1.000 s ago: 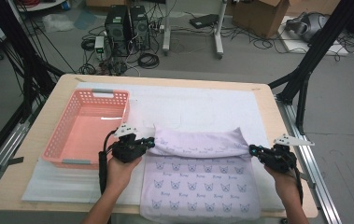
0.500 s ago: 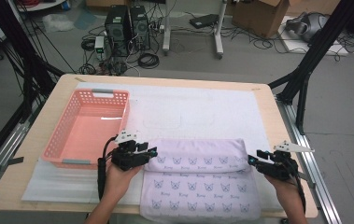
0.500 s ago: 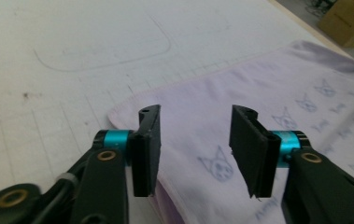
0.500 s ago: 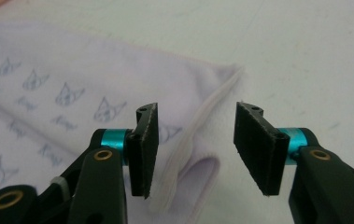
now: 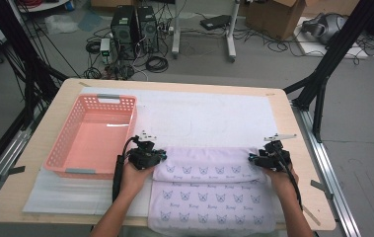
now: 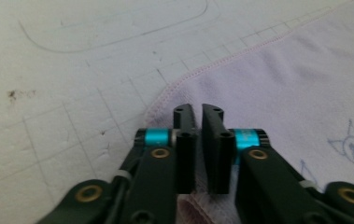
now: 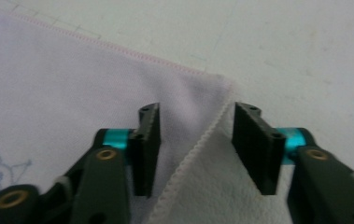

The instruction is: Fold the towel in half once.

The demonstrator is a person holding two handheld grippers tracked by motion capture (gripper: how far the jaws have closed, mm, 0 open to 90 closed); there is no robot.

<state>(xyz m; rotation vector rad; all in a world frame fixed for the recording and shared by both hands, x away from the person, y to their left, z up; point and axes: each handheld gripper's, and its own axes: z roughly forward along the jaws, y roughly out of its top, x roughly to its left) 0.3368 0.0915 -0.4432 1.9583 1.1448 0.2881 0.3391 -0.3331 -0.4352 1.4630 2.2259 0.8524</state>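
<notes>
A lavender towel (image 5: 209, 197) printed with small cat faces lies on the white mat (image 5: 199, 113) at the near middle of the table. Its far part is folded toward me into a band. My left gripper (image 5: 160, 157) sits at the band's left end; in the left gripper view its jaws (image 6: 198, 114) are almost together over the towel's (image 6: 282, 84) pink hem. My right gripper (image 5: 252, 159) is at the band's right end. In the right gripper view it (image 7: 195, 121) stands open, with the towel's (image 7: 62, 79) corner lying between the jaws.
An empty pink plastic basket (image 5: 93, 133) stands on the left of the table, just beyond my left hand. The wooden table's edge (image 5: 303, 148) and a metal rail run close to the right hand. Black frame poles rise at both sides.
Both grippers drew the towel's far edge toward me and laid the fold flat. The right gripper has let go and opened, and has shifted slightly inward.
</notes>
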